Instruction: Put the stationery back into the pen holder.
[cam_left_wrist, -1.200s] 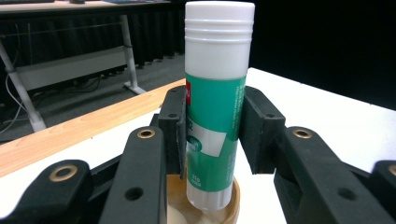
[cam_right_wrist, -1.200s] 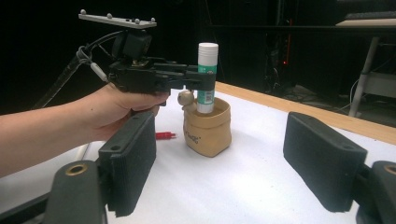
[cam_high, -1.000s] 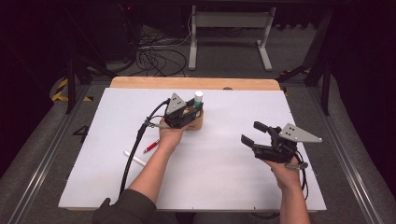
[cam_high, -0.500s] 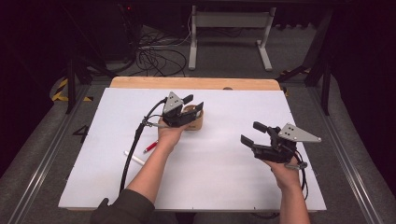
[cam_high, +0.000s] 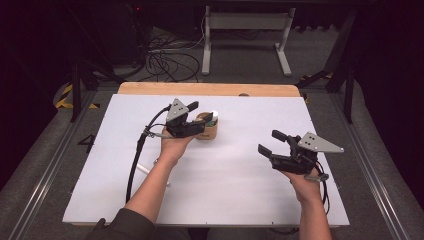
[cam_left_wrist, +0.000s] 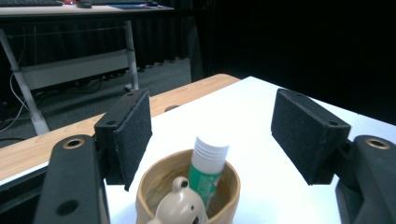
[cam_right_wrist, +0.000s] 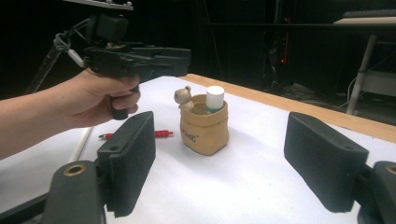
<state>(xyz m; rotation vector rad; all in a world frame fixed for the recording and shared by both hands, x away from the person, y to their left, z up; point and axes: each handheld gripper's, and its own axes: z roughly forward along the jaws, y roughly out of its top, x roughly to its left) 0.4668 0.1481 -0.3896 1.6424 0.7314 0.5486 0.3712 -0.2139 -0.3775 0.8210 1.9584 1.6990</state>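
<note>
Glue stick is sitting upright in the tan cup mid-desk w/ my left gripper hovering over it, fingers spread, while I'm holding right gripper well apart, fingers also spread.

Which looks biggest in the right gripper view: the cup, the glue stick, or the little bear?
1. Cup.
2. Glue stick: just its top pokes above the cup's rim.
3. Little bear: looks about as big as the glue stick's showing part, so those two are unsure.
</note>
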